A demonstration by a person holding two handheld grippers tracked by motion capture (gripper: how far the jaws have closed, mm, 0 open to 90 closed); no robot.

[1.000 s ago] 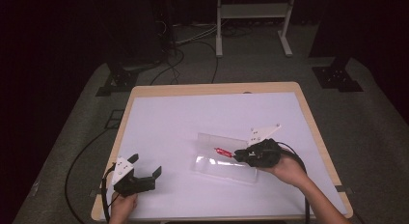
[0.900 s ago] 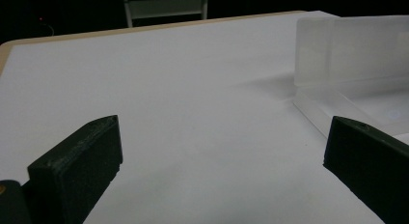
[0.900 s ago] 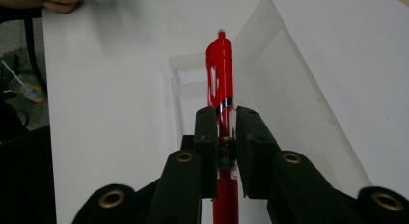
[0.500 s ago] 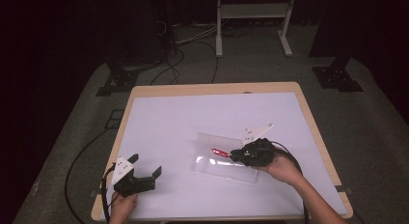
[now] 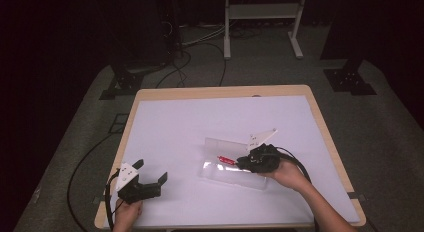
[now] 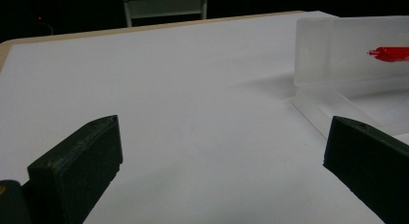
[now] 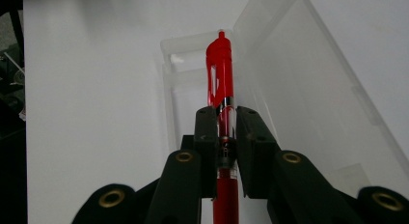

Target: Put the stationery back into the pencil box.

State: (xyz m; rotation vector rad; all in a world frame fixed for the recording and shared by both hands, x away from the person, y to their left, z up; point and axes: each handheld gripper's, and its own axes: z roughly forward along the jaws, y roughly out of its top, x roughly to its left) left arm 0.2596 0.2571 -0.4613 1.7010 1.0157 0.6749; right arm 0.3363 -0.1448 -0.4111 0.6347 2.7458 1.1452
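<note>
I am pinching the red pen (image 7: pixel 220 74) between the jaws of my right tool (image 7: pixel 225 125), holding it over the open clear plastic case (image 5: pixel 227 164) on the desk (image 5: pixel 200 127). My left tool (image 5: pixel 150 184) is resting with its jaws spread wide, well apart from the case.

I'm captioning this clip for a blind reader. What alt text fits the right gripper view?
Black tongs shut on a red pen, holding it lengthwise over an open clear plastic case on a white table. The pen's clip end points away from the camera, toward the case's far end.
</note>
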